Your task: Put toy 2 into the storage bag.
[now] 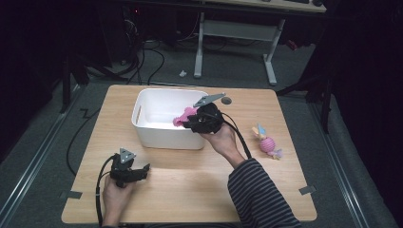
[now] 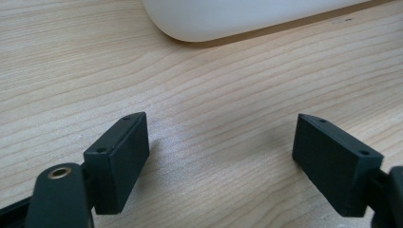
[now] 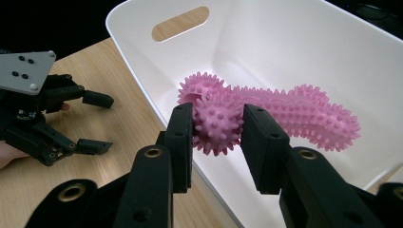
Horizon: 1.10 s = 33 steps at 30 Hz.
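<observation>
My right gripper squeezes one knobby end of the pink spiky toy, which hangs inside the white bin. It looks soft, bendy and light, so the knob is a good handle. My left gripper waits open beside the bin.

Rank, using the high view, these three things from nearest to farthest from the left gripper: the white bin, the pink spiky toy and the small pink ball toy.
Measured from the left gripper, low at the table's left:
1. White bin, just ahead of it, toward the middle.
2. Pink spiky toy, over the bin, clamped by the right gripper.
3. Small pink ball toy, on the table's far right side.
</observation>
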Tool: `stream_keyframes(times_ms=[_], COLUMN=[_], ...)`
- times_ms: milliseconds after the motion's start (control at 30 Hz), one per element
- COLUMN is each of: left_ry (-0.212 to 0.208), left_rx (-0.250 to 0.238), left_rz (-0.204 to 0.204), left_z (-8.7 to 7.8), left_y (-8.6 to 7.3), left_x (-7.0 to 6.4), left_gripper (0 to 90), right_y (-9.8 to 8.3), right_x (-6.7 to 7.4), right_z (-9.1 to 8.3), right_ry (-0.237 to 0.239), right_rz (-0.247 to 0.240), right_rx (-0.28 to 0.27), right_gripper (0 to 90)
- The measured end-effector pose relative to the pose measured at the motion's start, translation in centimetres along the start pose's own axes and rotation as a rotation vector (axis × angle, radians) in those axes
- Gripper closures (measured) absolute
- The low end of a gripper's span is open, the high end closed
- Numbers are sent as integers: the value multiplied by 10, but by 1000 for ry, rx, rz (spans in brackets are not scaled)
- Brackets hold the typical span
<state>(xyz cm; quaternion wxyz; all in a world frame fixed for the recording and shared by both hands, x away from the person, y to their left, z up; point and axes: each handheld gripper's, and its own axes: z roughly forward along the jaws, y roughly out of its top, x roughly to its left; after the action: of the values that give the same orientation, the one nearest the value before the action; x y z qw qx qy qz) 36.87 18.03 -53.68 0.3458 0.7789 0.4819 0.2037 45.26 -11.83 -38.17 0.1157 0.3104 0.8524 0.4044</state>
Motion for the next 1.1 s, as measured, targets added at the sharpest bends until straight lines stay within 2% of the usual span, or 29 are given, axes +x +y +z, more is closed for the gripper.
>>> stream_keyframes(times_ms=[833, 900, 967, 1100], left_ry=[0, -1, 0, -1], left_rx=[-1, -1, -1, 0], left_rz=[-1, -1, -1, 0], left_z=[0, 0, 0, 0], left_y=[0, 0, 0, 0], left_x=[0, 0, 0, 0], left_gripper=[203, 203, 203, 201], right_y=[-4, -4, -4, -3], right_x=[-5, -7, -7, -8], right_z=[5, 5, 4, -1], right_ry=[43, 44, 45, 27], right_rz=[34, 45, 54, 64], right_rx=[22, 22, 12, 2], right_gripper=[647, 607, 522, 464])
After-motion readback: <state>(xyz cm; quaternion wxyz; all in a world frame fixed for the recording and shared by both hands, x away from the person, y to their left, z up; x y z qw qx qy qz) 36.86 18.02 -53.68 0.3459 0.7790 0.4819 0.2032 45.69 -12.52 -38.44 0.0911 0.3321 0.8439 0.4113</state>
